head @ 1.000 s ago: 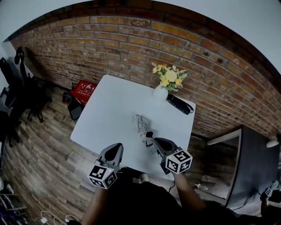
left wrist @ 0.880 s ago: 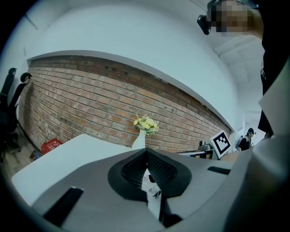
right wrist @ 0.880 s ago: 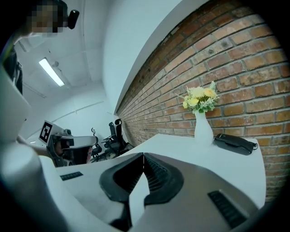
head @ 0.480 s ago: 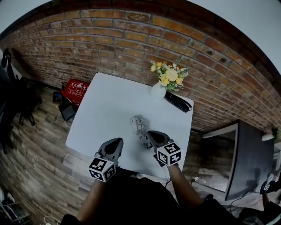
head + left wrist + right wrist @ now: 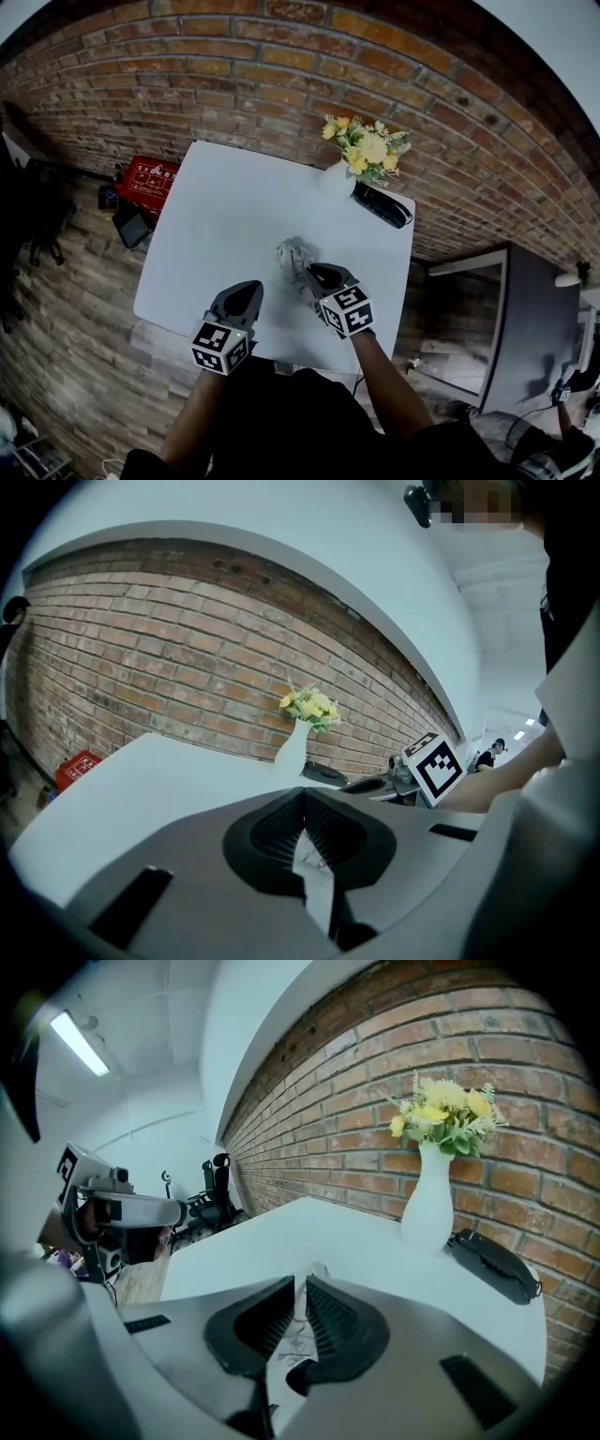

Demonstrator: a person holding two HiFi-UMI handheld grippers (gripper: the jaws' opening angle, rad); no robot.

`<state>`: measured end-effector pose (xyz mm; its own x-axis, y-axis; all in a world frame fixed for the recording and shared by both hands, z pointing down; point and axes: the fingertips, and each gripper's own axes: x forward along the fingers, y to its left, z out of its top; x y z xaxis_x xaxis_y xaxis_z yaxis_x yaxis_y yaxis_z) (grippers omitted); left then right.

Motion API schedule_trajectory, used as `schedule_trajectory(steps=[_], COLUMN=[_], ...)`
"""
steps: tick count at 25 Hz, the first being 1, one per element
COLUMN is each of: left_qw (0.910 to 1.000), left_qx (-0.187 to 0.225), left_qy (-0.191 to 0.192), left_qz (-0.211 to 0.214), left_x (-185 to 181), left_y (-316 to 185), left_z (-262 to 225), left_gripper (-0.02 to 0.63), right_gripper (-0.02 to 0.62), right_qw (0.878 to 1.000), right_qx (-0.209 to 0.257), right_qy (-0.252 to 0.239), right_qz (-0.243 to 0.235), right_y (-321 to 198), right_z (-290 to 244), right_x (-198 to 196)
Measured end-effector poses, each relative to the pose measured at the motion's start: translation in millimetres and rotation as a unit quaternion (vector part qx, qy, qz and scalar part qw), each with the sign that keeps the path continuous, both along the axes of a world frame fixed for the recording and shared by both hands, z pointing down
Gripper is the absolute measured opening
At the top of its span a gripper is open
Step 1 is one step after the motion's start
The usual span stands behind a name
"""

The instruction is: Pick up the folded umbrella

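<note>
Nothing is lifted yet, I'd say. At 11 o'clock from the person, the left gripper (image 5: 247, 292) has its ribbed black pads together on nothing. At 1 o'clock the right gripper (image 5: 315, 273) is likewise pinched closed and empty, its tip at the near end of the folded umbrella (image 5: 292, 256), a soft crumpled bundle of pale printed cloth lying mid-table. Opening, gripping and raising remain. Farther on the smooth white table (image 5: 211, 216), a glossy vase (image 5: 337, 179) stands before rough brick wall (image 5: 234, 84).
</note>
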<state>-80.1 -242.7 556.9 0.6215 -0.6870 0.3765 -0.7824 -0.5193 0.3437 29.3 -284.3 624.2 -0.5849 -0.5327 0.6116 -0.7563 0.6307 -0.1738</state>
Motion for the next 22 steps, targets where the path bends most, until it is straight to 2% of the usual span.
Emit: schedule_trajectory(steps=[2, 4, 11, 14, 22], left_qw=[1.0, 1.0, 0.9999, 0.9998, 0.9994], left_qx=[0.0, -0.002, -0.014, -0.017, -0.026], left_qy=[0.003, 0.006, 0.005, 0.01, 0.015], left_qz=[0.001, 0.002, -0.002, -0.007, -0.015], left_x=[-1, -1, -12, -13, -21], left_y=[-5, -10, -20, -24, -28], left_z=[1, 3, 15, 19, 28], left_gripper=[0.014, 0.014, 0.014, 0.014, 0.014], right_gripper=[0.036, 0.118, 0.279, 0.313, 0.344], right_qw=[1.0, 1.0, 0.995, 0.993, 0.991], right_qx=[-0.007, -0.018, -0.052, -0.058, -0.063], right_qy=[0.006, 0.014, 0.056, 0.073, 0.094], right_qz=[-0.007, -0.019, -0.06, -0.068, -0.069], right_y=[-3, -5, -13, -19, -27], right_z=[6, 13, 48, 58, 72], right_x=[-5, -10, -28, -30, -39])
